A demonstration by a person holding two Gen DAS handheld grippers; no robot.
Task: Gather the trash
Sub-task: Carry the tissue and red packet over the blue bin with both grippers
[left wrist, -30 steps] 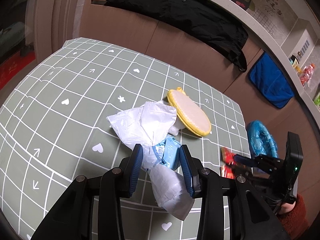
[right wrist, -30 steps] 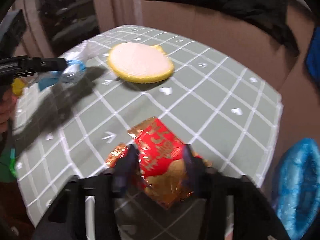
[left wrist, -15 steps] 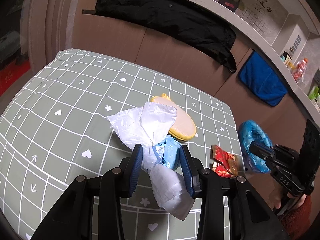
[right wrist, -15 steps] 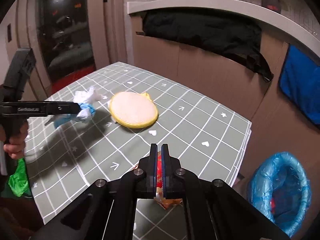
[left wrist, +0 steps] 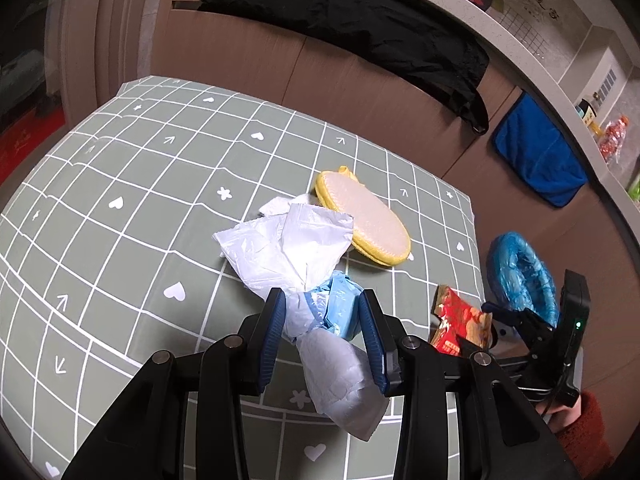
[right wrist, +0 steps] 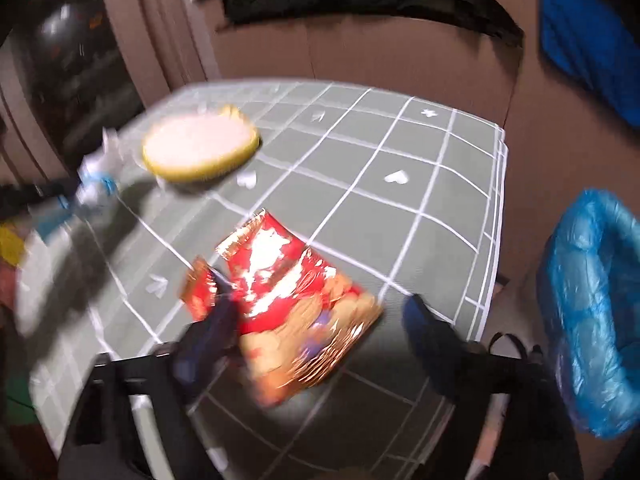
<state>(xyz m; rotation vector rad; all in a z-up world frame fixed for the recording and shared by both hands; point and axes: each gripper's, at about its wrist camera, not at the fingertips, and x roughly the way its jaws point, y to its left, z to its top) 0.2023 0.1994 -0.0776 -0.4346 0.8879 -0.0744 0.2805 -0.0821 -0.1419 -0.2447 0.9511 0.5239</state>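
My left gripper (left wrist: pixel 322 328) is shut on a twisted bundle of white and blue plastic bags (left wrist: pixel 320 304), held just above the green checked table (left wrist: pixel 120 200). A red and gold snack wrapper (right wrist: pixel 296 304) lies near the table's right edge. My right gripper (right wrist: pixel 318 316) hangs low over it, its jaws opening wide with the wrapper between them. The right pad stands apart from the wrapper; the view is blurred. The same wrapper (left wrist: pixel 460 322) shows in the left wrist view.
A bin with a blue liner (right wrist: pixel 592 300) stands on the floor just off the table's right edge. A round yellow sponge pad (left wrist: pixel 366 220) lies mid-table. A black coat (left wrist: pixel 360 20) and blue towel (left wrist: pixel 540 164) hang behind. A red sleeve (left wrist: pixel 580 432) holds the right gripper.
The right gripper's jaws, shut half a second ago, now stand wide, and it has dropped back low over the wrapper. The left gripper keeps its hold on the bags.
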